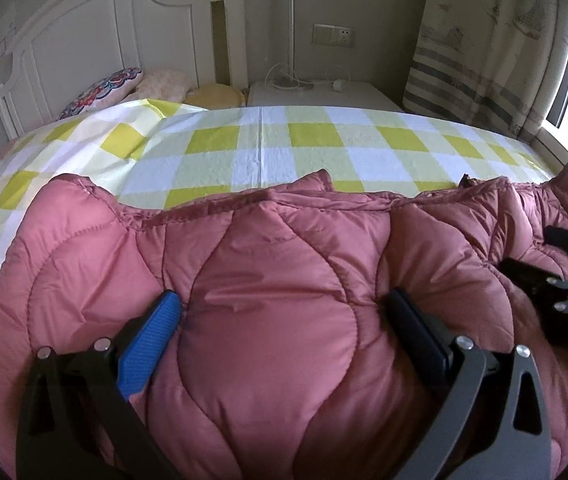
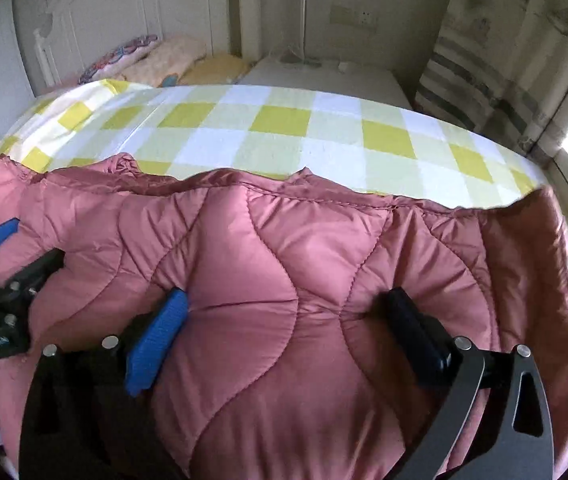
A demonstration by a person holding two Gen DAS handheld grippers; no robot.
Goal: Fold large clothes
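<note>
Pink quilted jacket (image 1: 276, 320): bulky, spread across near half of bed (image 1: 324, 148), hem edge toward far side. Left claw (image 1: 284, 312): spread wide, pressed into padding, a fat bulge between the fingers; firm grip not confirmed. Right claw (image 2: 288, 312): same, wide apart, straddling a puffed panel. Step in hand, by judgement: early, gathering near edge for first fold. Next move likely needs both claws closed firmly, then lifted together toward far edge. Containers: none seen.
</note>
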